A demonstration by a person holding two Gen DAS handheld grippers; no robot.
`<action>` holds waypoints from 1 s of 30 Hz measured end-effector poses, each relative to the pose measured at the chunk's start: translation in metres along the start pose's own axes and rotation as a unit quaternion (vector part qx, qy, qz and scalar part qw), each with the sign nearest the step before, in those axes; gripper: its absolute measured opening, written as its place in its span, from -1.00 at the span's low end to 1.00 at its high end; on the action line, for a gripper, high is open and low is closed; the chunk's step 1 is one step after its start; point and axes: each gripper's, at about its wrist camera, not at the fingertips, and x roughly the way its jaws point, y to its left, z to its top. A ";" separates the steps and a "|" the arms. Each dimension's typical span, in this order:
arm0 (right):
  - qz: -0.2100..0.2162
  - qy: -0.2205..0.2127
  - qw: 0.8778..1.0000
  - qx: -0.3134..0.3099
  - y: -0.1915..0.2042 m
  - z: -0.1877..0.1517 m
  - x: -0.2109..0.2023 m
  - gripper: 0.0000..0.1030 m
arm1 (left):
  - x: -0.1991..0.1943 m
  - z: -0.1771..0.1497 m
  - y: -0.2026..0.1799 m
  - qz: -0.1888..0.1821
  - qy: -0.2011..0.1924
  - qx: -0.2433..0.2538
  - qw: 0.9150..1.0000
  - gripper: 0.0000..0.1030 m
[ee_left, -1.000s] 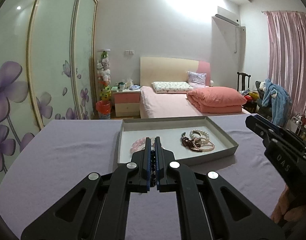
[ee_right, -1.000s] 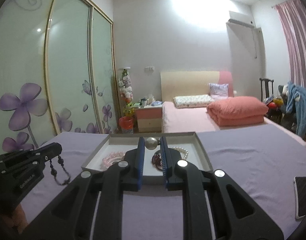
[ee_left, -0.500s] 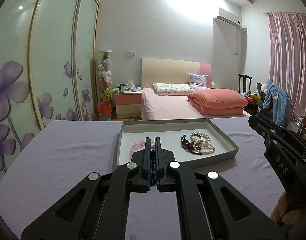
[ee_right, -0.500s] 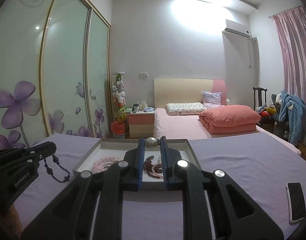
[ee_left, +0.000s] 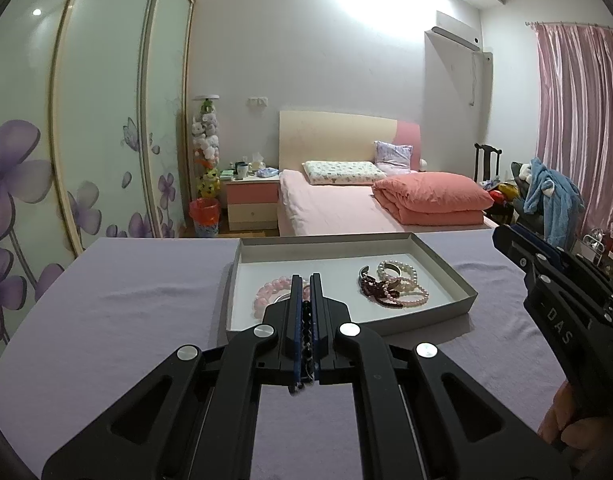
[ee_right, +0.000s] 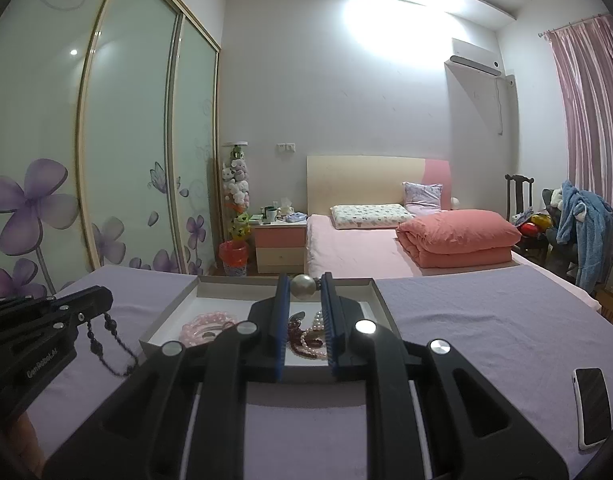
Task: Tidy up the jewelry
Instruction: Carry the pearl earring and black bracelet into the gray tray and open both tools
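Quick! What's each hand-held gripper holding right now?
Left hand-held gripper: closed on the dark bead string.
Right hand-held gripper: closed on the silver ball.

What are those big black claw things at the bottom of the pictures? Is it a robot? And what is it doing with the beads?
It is not a robot. A person holds a black gripper in each hand, and each one carries a camera looking out along its two fingers, so each picture comes from one gripper.

In the left camera's picture, the left gripper is pinched shut on a dark bead string. The right camera sees that string dangling at its left edge.

The right gripper pinches a silvery ball; what it belongs to is hidden.

Both are above a table under a purple cloth. On it sits a shallow grey tray holding a pink bead bracelet and a pile of pearl and dark red bracelets. A phone lies on the cloth to the right. The person is tidying jewelry.
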 end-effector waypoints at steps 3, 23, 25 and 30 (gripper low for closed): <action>0.001 -0.006 1.000 -0.002 -0.002 0.006 0.009 -0.69 | 0.011 0.010 0.000 -0.010 0.002 0.003 1.000 -0.91; 0.059 0.118 0.987 0.088 -0.032 0.013 0.153 -0.68 | 0.116 0.037 0.008 -0.065 0.067 -0.035 0.995 -0.91; 0.065 0.129 0.985 0.090 -0.031 0.011 0.162 -0.66 | 0.125 0.034 0.007 -0.067 0.078 -0.036 0.994 -0.91; 0.059 0.129 0.985 0.100 -0.036 0.008 0.161 -0.23 | 0.130 0.034 0.022 -0.077 0.093 -0.062 0.991 -0.88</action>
